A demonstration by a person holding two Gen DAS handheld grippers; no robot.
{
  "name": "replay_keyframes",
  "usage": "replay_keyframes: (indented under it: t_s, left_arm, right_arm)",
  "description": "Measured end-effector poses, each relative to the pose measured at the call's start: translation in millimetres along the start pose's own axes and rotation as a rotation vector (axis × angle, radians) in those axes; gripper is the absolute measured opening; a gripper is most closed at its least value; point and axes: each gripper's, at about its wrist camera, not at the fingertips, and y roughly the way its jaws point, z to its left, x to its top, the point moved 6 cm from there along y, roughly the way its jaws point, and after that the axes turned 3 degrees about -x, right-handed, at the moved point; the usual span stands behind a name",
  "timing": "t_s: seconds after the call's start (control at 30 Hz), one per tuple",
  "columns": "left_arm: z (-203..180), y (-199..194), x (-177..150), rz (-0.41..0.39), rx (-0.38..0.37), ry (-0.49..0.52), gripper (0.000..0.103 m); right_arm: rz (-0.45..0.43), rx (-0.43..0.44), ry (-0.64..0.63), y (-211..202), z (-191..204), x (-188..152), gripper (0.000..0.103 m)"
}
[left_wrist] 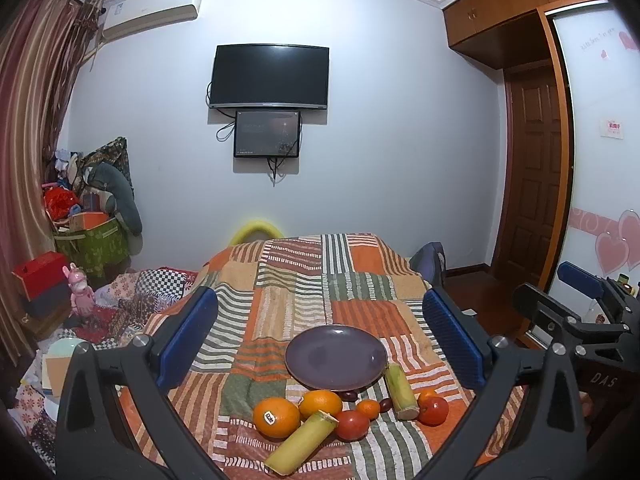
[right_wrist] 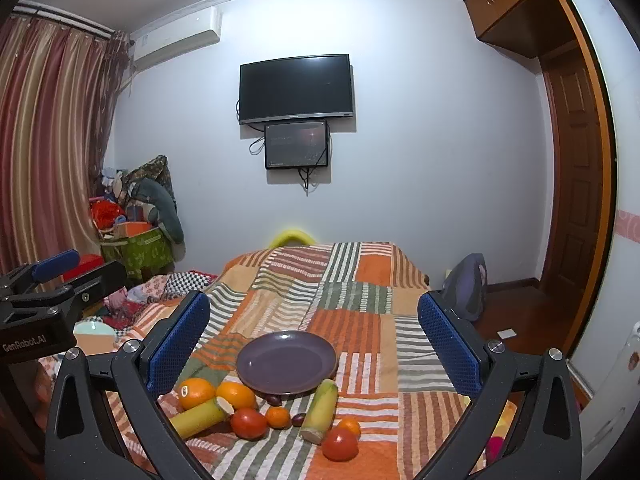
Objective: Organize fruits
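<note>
An empty purple plate (left_wrist: 336,356) (right_wrist: 286,362) rests on the striped patchwork bedspread (left_wrist: 280,280). In front of it lie two oranges (left_wrist: 276,417) (right_wrist: 236,395), two red tomatoes (left_wrist: 351,424) (right_wrist: 340,444), two small tangerines (left_wrist: 368,408) (right_wrist: 278,417), two yellow-green sugarcane pieces (left_wrist: 300,446) (right_wrist: 320,410) and two dark dates (left_wrist: 385,404) (right_wrist: 298,419). My left gripper (left_wrist: 318,308) hovers open above and before the fruit, nothing between its blue pads. My right gripper (right_wrist: 314,312) is likewise open and empty, beside the left one.
A pile of boxes and clothes (left_wrist: 88,220) fills the far left corner by the curtain. Bedding and a pink toy (left_wrist: 82,292) lie left of the bed. A backpack (right_wrist: 468,284) and a wooden door (right_wrist: 576,184) are on the right.
</note>
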Motion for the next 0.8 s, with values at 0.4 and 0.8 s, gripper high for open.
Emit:
replay_keyframes:
  t_s: [0.4, 0.8]
  left_arm:
    - [-3.4, 1.1, -1.6, 0.003, 0.005, 0.01, 0.103]
    - [-6.4, 2.0, -1.9, 0.005, -0.002, 0.016, 0.103]
  right_arm:
    - [0.001, 0.002, 0.014, 1.1, -4.1, -1.1, 0.103]
    - [0.006, 0.003, 0.019, 2.0, -5.5, -1.3, 0.103]
